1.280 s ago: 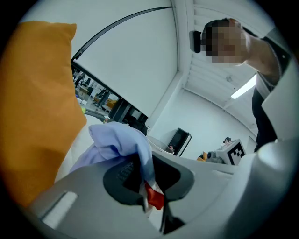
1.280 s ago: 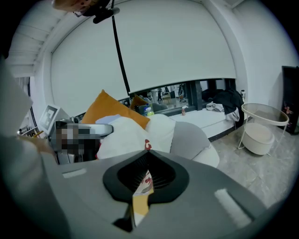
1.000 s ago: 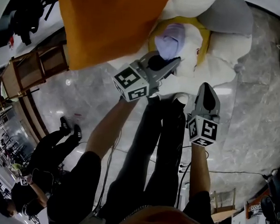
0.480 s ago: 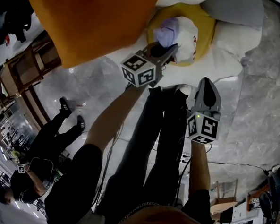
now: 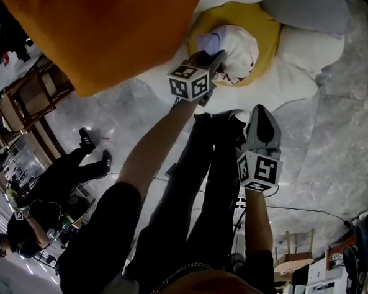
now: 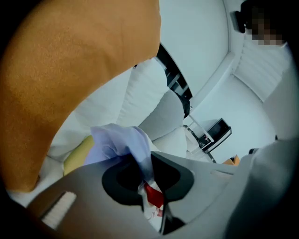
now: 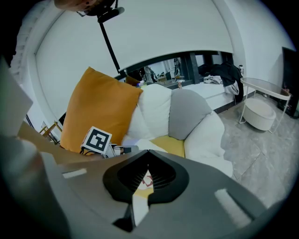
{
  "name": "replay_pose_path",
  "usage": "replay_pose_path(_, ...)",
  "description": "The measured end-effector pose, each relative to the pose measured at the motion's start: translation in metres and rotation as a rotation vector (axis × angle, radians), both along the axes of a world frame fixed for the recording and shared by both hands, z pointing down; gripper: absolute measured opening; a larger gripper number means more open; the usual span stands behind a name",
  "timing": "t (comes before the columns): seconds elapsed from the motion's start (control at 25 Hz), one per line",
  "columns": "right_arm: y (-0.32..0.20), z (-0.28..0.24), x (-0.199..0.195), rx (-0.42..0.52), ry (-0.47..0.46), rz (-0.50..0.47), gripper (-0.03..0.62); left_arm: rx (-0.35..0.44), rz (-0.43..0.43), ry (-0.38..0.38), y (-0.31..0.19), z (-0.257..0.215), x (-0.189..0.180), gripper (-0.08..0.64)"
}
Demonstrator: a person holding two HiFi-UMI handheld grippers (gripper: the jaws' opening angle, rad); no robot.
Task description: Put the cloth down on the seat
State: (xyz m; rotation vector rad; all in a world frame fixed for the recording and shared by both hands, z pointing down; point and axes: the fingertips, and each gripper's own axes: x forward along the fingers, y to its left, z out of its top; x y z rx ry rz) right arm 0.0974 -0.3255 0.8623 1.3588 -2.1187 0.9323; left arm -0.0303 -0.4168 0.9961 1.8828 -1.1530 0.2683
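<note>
Left gripper (image 6: pixel 148 175) fingers were nearly closed, pinching a fold of the cloth (image 6: pixel 119 142). The white-lilac fabric with red print bunched out past the tips. In head view the left gripper (image 5: pixel 215 57) pointed down at the yellow seat (image 5: pixel 266 30), and the cloth (image 5: pixel 239 44) sat lumped over the seat's left part. Its underside looked to be on the seat or just above it; contact couldn't be confirmed.

Right gripper (image 7: pixel 147 156) fingers were together with nothing between them. In head view the right gripper (image 5: pixel 261 114) hung on the near side over the person's legs, well apart from the cloth, and had no part in the job.

Around the seat:
- An orange cushion (image 5: pixel 110 27) was to the left.
- A grey cushion (image 5: pixel 304 11) was at the far right.
- The white sofa (image 5: pixel 308 51) wrapped round the seat.
- Marble floor (image 5: pixel 339 153) lay on the near side.

Progress, as judged: the cloth had been brought to the seat, so most of the task was done. It had not yet been released. What was left was to spread the left fingers, let the cloth settle on the yellow seat, and pull clear without dragging it off.
</note>
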Motion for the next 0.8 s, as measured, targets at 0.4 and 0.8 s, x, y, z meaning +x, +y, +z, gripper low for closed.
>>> replay_pose_path(0.4, 0.0, 0.005, 0.003, -0.028, 0.014, 0.021, -0.003, -0.154, 0.057, -0.095, 0.034, 0.055, -0.025, 0.086)
replay_pose_path(0.8, 0.005, -0.016, -0.013, -0.007, 0.012, -0.033, -0.003, -0.089, 0.024, -0.176, 0.054, 0.022, -0.041, 0.27)
